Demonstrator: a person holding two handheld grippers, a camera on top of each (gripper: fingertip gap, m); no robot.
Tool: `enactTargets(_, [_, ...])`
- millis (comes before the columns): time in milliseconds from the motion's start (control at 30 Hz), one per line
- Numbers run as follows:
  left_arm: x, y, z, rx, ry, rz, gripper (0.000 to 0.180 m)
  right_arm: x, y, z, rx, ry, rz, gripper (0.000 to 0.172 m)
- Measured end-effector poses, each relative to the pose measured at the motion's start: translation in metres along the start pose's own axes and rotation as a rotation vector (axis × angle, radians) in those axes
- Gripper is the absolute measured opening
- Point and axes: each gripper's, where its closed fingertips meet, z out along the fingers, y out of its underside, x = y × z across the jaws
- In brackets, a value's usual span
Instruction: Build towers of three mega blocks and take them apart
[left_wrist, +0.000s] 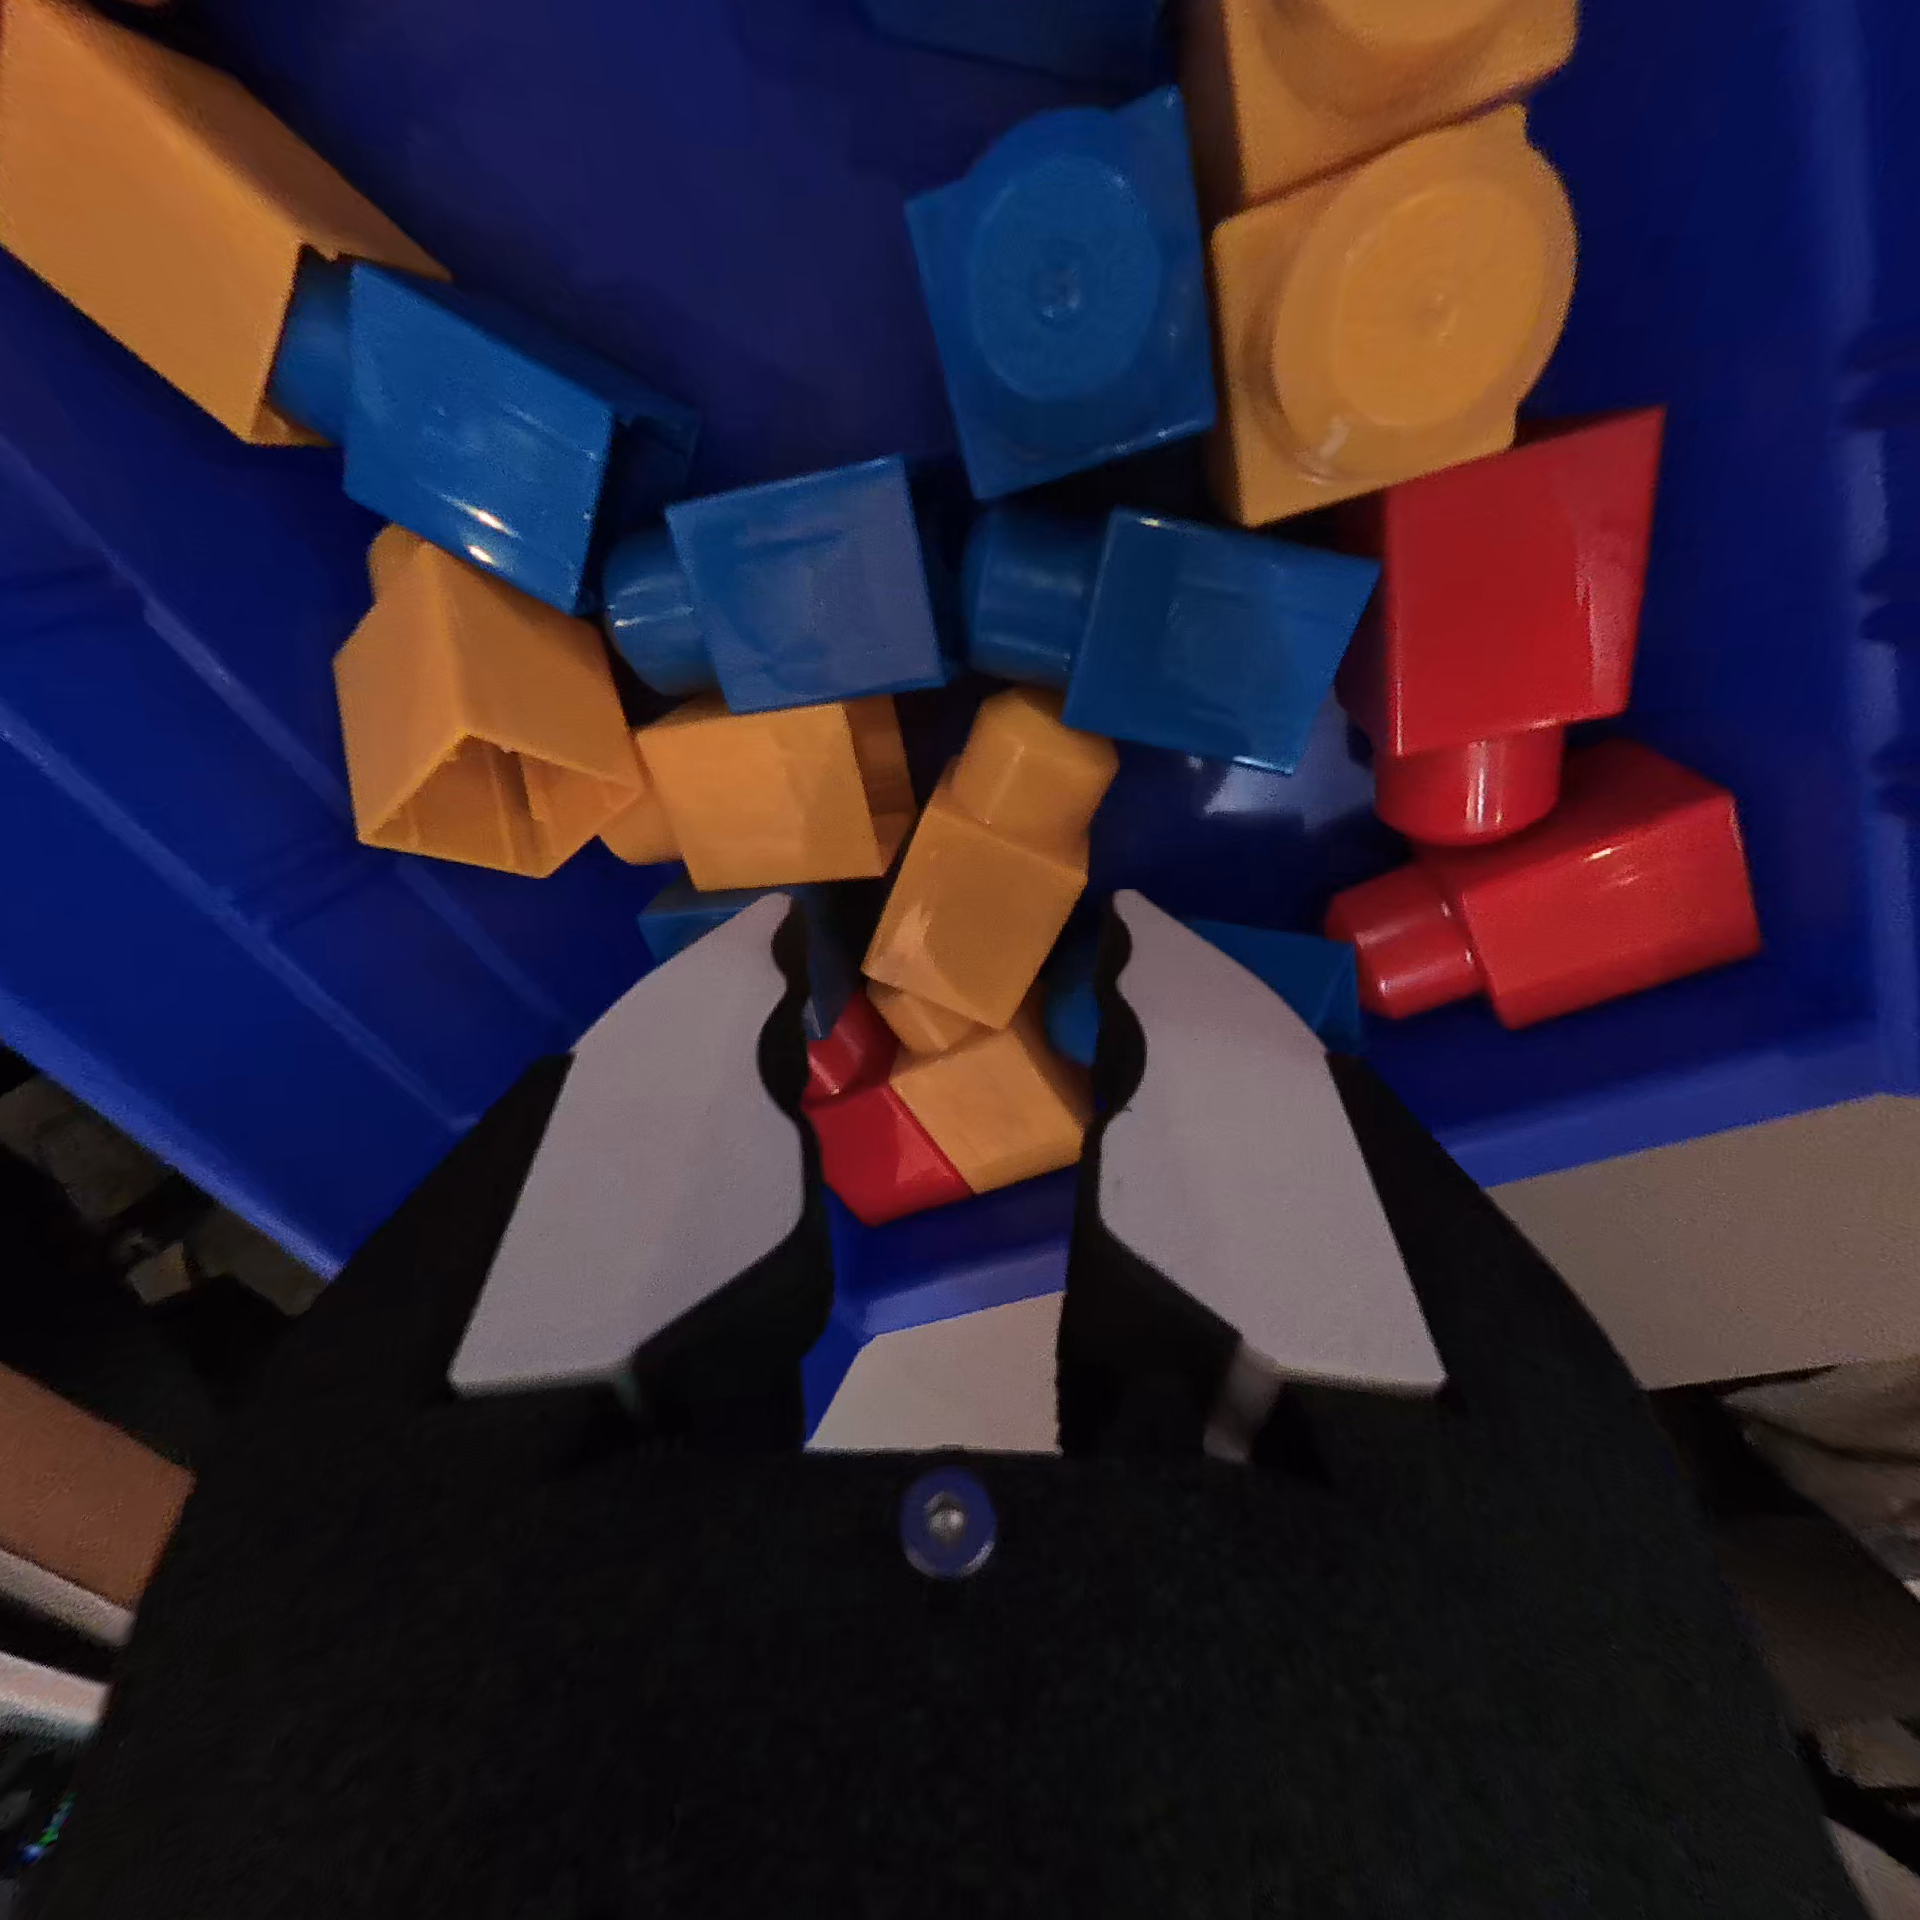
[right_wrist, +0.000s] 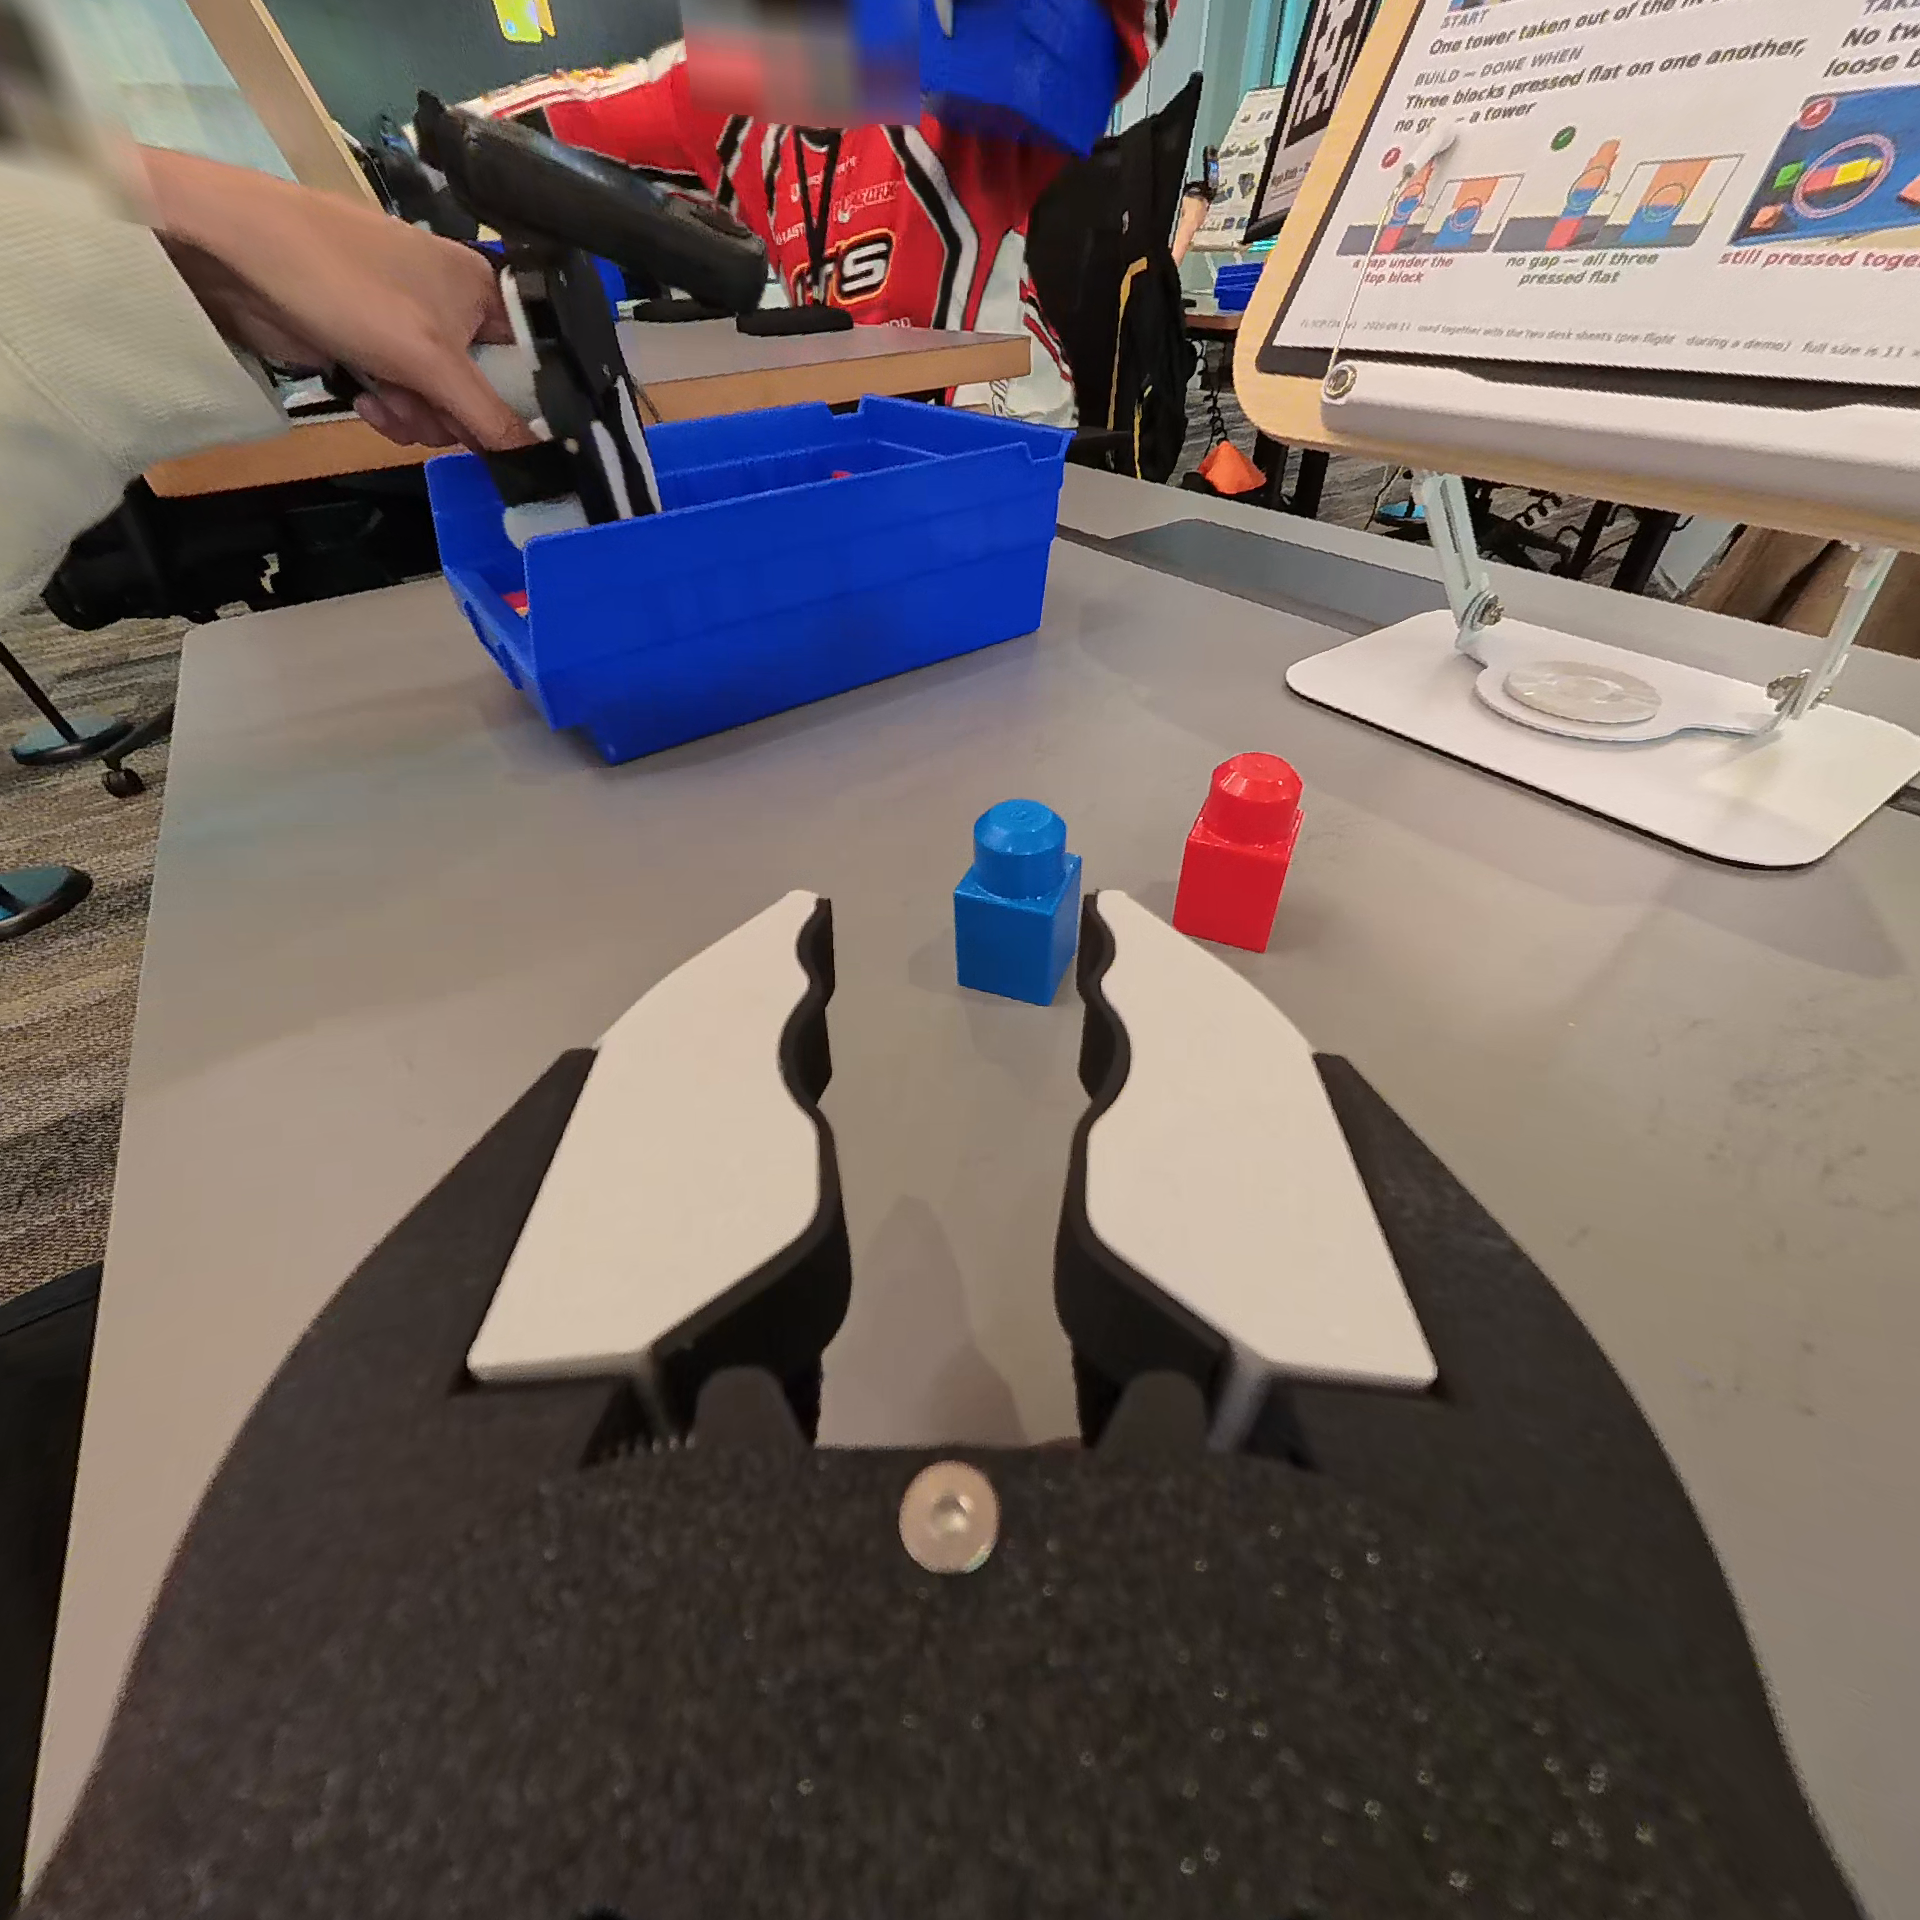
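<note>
**Orange block framed but not yet gripped in a crowded bin**

Orange plastic sat between the fingers of the left claw (left_wrist: 951, 935), which reached down into the blue bin (left_wrist: 208, 831) among a jumble of orange, blue and red mega blocks. The orange block (left_wrist: 987, 883) lay tilted between the pads, with a dark gap visible on both sides, so the claw was partly open and holding nothing. The right claw (right_wrist: 956, 935) hovered low over the desk (right_wrist: 520, 935), also partly open and empty; an upright blue block (right_wrist: 1018, 914) stood just ahead of its tips, close to the right-hand finger, and an upright red block (right_wrist: 1236, 852) stood near it, farther right.

The likeliest trouble was in the bin. Because the orange block lay askew and rested against another orange block (left_wrist: 997, 1112) and a red one (left_wrist: 883, 1143) beneath it, closing might have pinched a corner, so that it twisted or slipped free, or might have dragged a neighbour up with it. On the desk, a careless sweep of the right claw could have knocked the blue block over.

The desk was smooth, grey and matt, giving the blocks a flat footing. A white stand (right_wrist: 1610, 727) carried an instruction sheet at the right. Beyond lay patterned carpet, other tables and a person in a red jacket (right_wrist: 883, 208).
</note>
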Motion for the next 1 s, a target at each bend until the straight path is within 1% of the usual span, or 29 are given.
enactTargets(100, [0.002, 0.003, 0.002, -0.027, 0.016, -0.055, 0.05, -0.001, 0.0, 0.0, -0.001, -0.001, -0.004, 0.045])
enactTargets(300, [0.009, 0.01, 0.011, -0.05, 0.023, -0.087, 0.052, -0.001, 0.001, 0.0, -0.005, -0.005, -0.005, 0.044])
enactTargets(333, [0.008, 0.01, 0.013, -0.055, 0.014, -0.087, 0.046, -0.002, 0.001, 0.001, -0.006, -0.006, -0.005, 0.044])
enactTargets(400, [0.005, 0.01, 0.017, -0.058, 0.012, -0.104, 0.043, -0.002, 0.0, 0.0, -0.004, -0.006, -0.006, 0.043])
enactTargets(500, [0.004, 0.006, 0.023, -0.04, 0.064, -0.121, 0.041, -0.001, 0.0, 0.0, -0.003, -0.007, -0.002, 0.043])
enactTargets(633, [0.005, 0.007, 0.033, -0.069, 0.131, -0.118, 0.038, -0.001, 0.001, 0.001, -0.005, -0.007, -0.003, 0.043])
enactTargets(733, [0.003, 0.006, 0.031, -0.055, 0.131, -0.076, 0.037, -0.001, 0.001, 0.001, -0.004, -0.007, 0.002, 0.043])
enactTargets(767, [0.003, 0.005, 0.028, -0.036, 0.133, -0.079, 0.036, -0.001, 0.001, 0.001, -0.005, -0.008, 0.004, 0.043])
enactTargets(833, [0.003, -0.002, 0.01, 0.057, 0.158, -0.09, 0.036, -0.001, 0.001, 0.001, -0.006, -0.009, 0.002, 0.043])
enactTargets(867, [0.004, -0.005, -0.003, 0.111, 0.175, -0.089, 0.036, -0.001, 0.001, 0.001, -0.006, -0.008, 0.0, 0.043])
enactTargets(933, [0.004, -0.007, -0.033, 0.208, 0.164, -0.078, 0.036, -0.001, 0.001, 0.001, -0.004, -0.007, -0.001, 0.043])
enactTargets(1000, [0.017, -0.014, -0.068, 0.346, 0.18, -0.02, 0.036, -0.001, 0.0, 0.0, -0.003, -0.008, 0.0, 0.043])
